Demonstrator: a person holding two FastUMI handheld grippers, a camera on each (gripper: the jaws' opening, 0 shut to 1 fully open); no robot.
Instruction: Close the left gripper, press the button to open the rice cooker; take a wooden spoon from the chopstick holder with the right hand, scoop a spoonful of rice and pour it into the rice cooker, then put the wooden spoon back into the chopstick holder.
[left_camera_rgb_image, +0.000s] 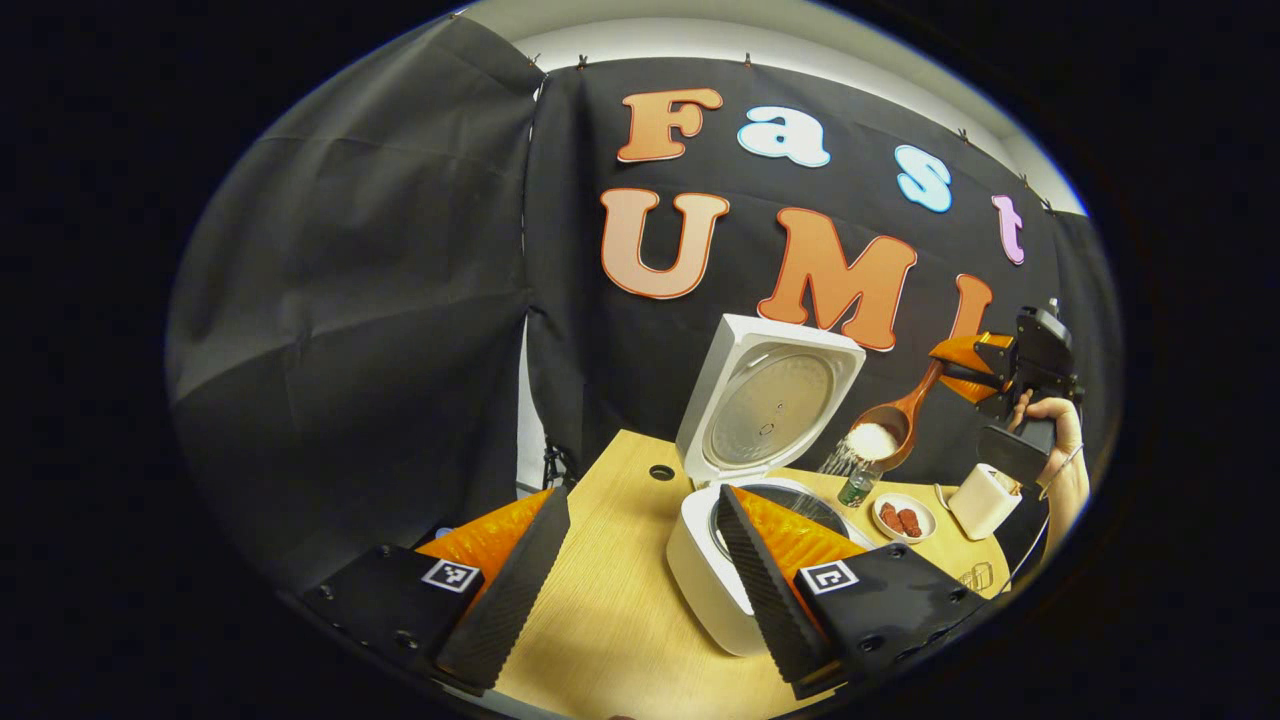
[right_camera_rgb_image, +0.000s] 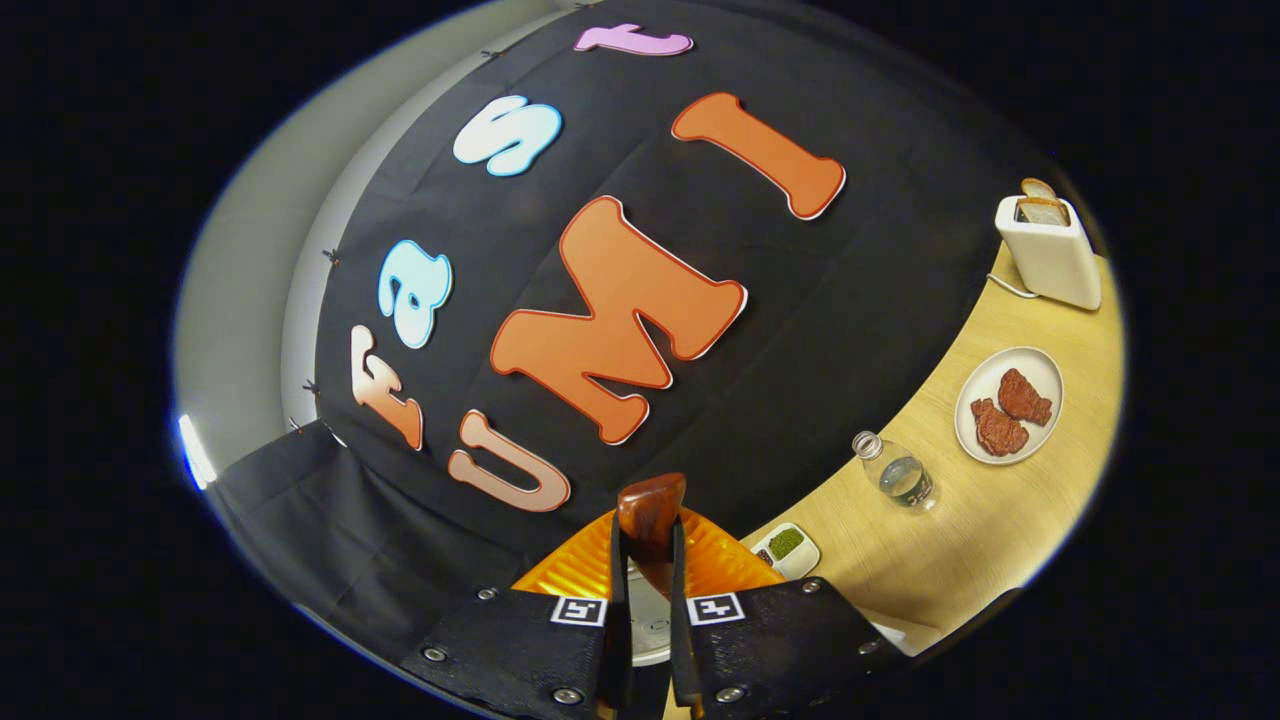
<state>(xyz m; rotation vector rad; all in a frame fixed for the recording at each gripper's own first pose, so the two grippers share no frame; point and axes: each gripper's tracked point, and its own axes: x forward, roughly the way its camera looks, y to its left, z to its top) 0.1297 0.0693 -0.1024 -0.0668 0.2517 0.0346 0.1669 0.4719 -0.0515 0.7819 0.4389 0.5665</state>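
The white rice cooker (left_camera_rgb_image: 700, 560) stands open on the wooden table (left_camera_rgb_image: 610, 620), its lid (left_camera_rgb_image: 770, 400) upright. My left gripper (left_camera_rgb_image: 640, 570) hangs open just in front of it, nothing between the fingers; one finger (left_camera_rgb_image: 770, 590) overlaps the pot's rim. Farther off, a hand (left_camera_rgb_image: 1060, 450) holds my right gripper (left_camera_rgb_image: 950, 370), shut on the handle of the wooden spoon (left_camera_rgb_image: 890, 425). The spoon is tilted above the cooker's far right side and white rice (left_camera_rgb_image: 850, 458) streams down from its bowl. In the right gripper view the spoon handle (right_camera_rgb_image: 650, 515) sits clamped in my right gripper (right_camera_rgb_image: 648, 565).
Behind the cooker stand a small bottle (left_camera_rgb_image: 858, 488), a plate of red pieces (left_camera_rgb_image: 905, 518) and a white toaster (left_camera_rgb_image: 985, 500). The right gripper view also has the toaster (right_camera_rgb_image: 1050, 250), the plate (right_camera_rgb_image: 1040, 365), the bottle (right_camera_rgb_image: 895, 475) and a small dish of green beans (right_camera_rgb_image: 785, 548).
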